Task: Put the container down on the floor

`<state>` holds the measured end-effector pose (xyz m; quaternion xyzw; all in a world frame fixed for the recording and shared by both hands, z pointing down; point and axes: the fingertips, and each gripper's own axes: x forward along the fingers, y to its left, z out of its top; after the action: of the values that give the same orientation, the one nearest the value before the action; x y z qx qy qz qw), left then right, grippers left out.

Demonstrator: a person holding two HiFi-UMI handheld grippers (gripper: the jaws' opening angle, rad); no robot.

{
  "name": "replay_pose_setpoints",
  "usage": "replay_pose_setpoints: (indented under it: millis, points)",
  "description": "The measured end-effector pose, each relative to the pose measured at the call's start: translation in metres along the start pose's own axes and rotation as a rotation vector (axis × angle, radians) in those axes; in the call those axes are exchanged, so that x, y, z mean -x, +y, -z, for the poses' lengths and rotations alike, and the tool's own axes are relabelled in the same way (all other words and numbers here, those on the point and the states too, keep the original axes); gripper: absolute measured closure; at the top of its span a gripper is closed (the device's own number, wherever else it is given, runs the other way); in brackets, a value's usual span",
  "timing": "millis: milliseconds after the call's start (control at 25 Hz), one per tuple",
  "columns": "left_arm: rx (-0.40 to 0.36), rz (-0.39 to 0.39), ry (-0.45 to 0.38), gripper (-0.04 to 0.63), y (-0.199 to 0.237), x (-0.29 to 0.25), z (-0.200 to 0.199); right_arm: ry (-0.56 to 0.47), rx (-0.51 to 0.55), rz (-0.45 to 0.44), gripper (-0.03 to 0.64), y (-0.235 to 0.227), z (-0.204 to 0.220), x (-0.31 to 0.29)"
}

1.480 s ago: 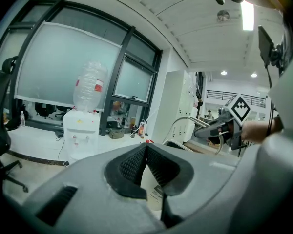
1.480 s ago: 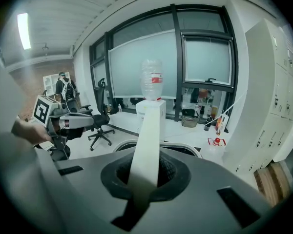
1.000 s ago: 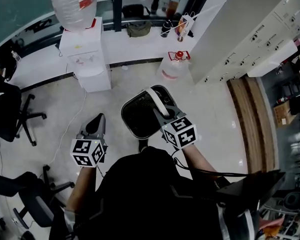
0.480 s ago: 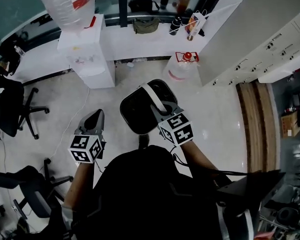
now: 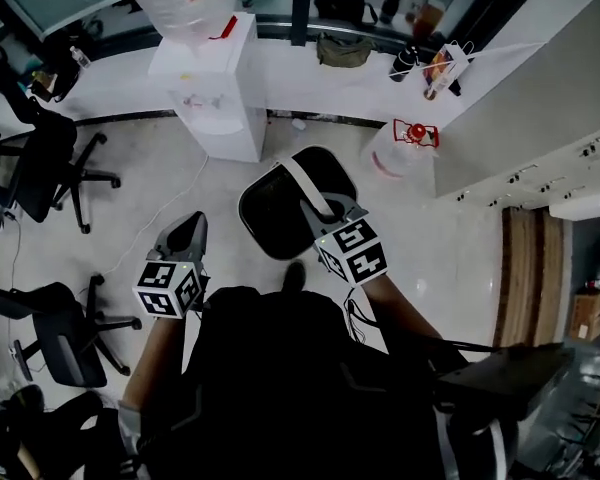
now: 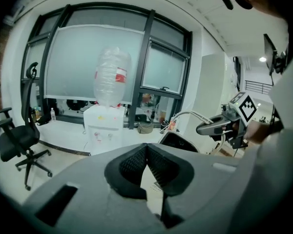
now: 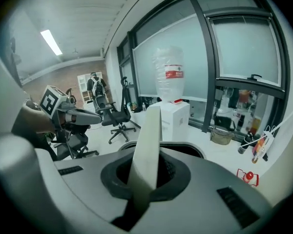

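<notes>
Right now you're carrying the container [image 5: 275, 223] at your twelve o'clock, with your right gripper [image 5: 318, 206] clamped on its white handle [image 7: 146, 145]. Your left gripper [image 5: 187, 234], at the container's nine o'clock, is closed on nothing. Next, I'd say lower it until the base meets the floor [image 5: 440, 248], then let go.

Bare floor [image 5: 315, 133] lies between dispenser [image 5: 215, 93] and jug [image 5: 400, 156].

A black top [image 5: 280, 388] is worn. The left gripper [image 5: 193, 222] and the right gripper [image 5: 316, 208] are built as smooth grey shells. A cube faced with black-and-white square markers is fitted at the near end of each: the left cube [image 5: 168, 288] and the right cube [image 5: 351, 251]. Black ribbed pads [image 6: 131, 165] line the jaws. A thin black cable [image 5: 352, 313] is attached below the right cube.
</notes>
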<state>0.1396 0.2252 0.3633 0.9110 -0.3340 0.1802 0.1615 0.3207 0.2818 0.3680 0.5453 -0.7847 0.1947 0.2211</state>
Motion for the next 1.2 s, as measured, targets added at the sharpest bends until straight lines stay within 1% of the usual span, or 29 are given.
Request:
replay_pose_setpoints:
  millis: [80, 200, 440, 560, 760, 960, 1040, 1200]
  points:
    - [0.016, -0.036, 0.002, 0.588, 0.007, 0.001, 0.001, 0.003, 0.021, -0.037, 0.609, 0.001, -0.006, -0.014]
    - [0.018, -0.086, -0.005, 0.588, 0.021, 0.008, 0.003, 0.017, 0.054, -0.088, 0.609, 0.01, -0.015, -0.034]
    - [0.099, -0.145, -0.042, 0.588, 0.069, 0.02, 0.004, 0.036, 0.098, -0.156, 0.609, 0.033, -0.044, -0.084]
    - [0.125, -0.158, -0.059, 0.588, 0.106, 0.022, 0.002, 0.042, 0.115, -0.172, 0.609, 0.049, -0.063, -0.114]
    - [0.144, -0.172, -0.078, 0.588, 0.179, 0.026, -0.01, 0.049, 0.12, -0.187, 0.609, 0.078, -0.099, -0.167]
    - [0.135, -0.169, -0.088, 0.588, 0.248, 0.023, -0.023, 0.056, 0.125, -0.202, 0.609, 0.102, -0.135, -0.219]
    - [0.145, -0.175, -0.09, 0.588, 0.276, 0.023, -0.026, 0.059, 0.132, -0.217, 0.609, 0.114, -0.148, -0.242]
    - [0.169, -0.173, -0.083, 0.588, 0.315, 0.023, -0.025, 0.083, 0.162, -0.24, 0.609, 0.132, -0.164, -0.284]
